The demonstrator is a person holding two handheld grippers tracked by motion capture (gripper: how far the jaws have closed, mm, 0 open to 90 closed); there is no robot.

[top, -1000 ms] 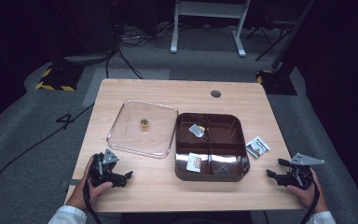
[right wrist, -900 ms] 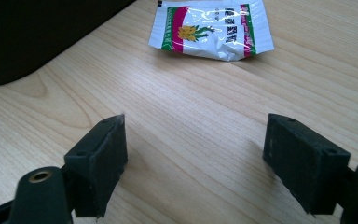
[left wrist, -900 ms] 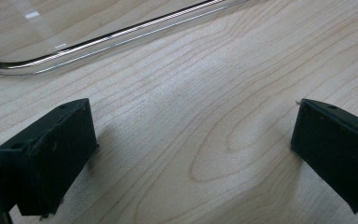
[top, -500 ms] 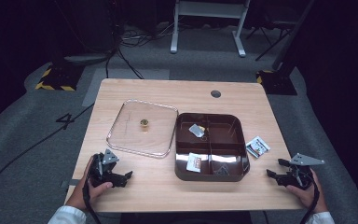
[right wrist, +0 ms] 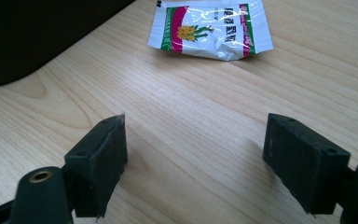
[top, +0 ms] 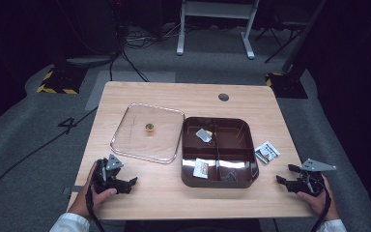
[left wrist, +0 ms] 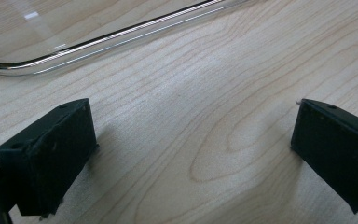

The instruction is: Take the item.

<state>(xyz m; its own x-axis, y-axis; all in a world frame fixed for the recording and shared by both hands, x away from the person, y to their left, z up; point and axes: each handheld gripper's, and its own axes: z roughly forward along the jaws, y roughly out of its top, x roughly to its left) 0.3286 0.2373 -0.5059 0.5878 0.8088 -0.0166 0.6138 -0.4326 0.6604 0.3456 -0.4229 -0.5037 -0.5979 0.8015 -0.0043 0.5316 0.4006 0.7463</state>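
Note:
A dark brown compartment box [top: 245,129] sits right of the table's middle with small packets in it. To its left lies a clear lid [top: 166,145] with a small gold object [top: 149,127] on it. A white sachet [top: 267,152] [right wrist: 210,29] lies on the wood right of the box. My left gripper [top: 129,183] [left wrist: 193,149] rests open near the front left, just short of the lid's rim [left wrist: 98,42]. My right gripper [top: 284,178] [right wrist: 196,149] rests open at the front right, a short way from the sachet. Nothing is between either pair of jaws.
The wooden table [top: 174,193] has a round cable hole [top: 223,96] at the back. Beyond it lie grey floor, cables, a yellow-black striped base [top: 58,79] and a white stand's legs [top: 212,29]. The box's dark wall [right wrist: 28,37] fills the upper left of the right gripper view.

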